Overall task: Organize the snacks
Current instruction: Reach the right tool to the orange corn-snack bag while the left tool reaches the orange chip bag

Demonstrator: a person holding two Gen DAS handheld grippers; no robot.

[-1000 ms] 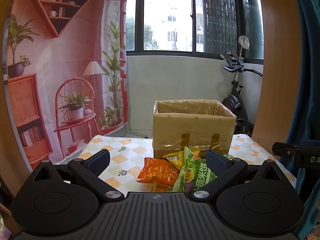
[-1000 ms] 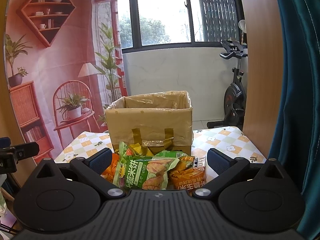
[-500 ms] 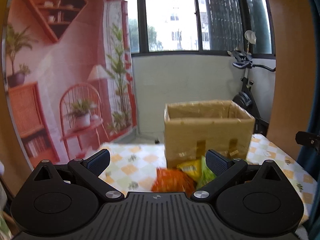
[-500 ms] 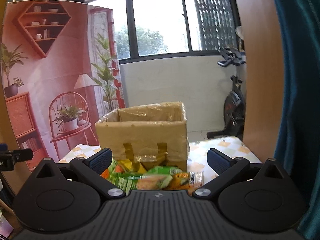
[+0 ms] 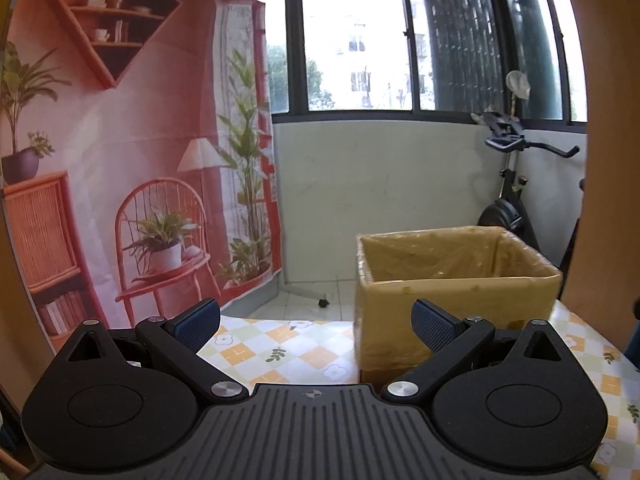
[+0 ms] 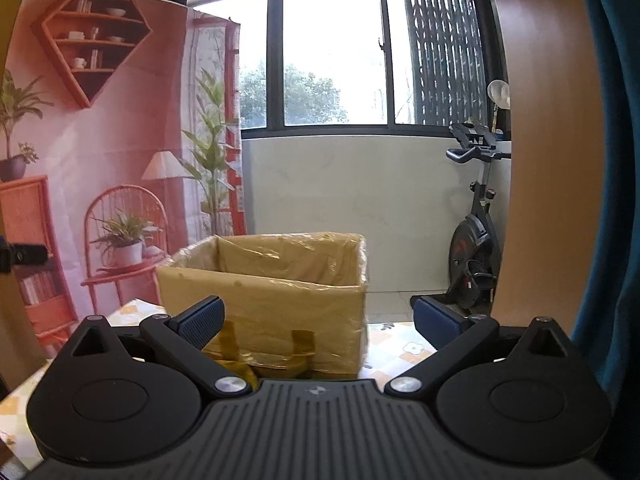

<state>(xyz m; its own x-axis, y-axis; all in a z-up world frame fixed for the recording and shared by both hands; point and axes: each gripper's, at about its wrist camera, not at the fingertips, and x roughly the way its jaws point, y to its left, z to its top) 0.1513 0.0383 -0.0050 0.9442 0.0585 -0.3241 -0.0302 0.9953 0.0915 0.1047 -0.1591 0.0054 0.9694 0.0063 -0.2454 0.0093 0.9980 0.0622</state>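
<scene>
An open cardboard box [image 5: 456,300] lined with clear plastic stands on the checked tablecloth [image 5: 280,348]; it also shows in the right wrist view [image 6: 272,304]. My left gripper [image 5: 316,322] is open and empty, raised, with the box ahead to its right. My right gripper [image 6: 318,320] is open and empty, facing the box's front wall. The snack bags are hidden below both grippers; only a yellow scrap [image 6: 236,366] shows by the right gripper's left finger.
An exercise bike [image 6: 476,236] stands behind the table at the right. A printed backdrop [image 5: 120,152] hangs at the left. A wooden panel [image 6: 544,160] and a teal curtain [image 6: 612,200] are at the right edge.
Both grippers have risen and tilted up. The snack bags that lay in front of the box have dropped out of both views. Both grippers stay open.
</scene>
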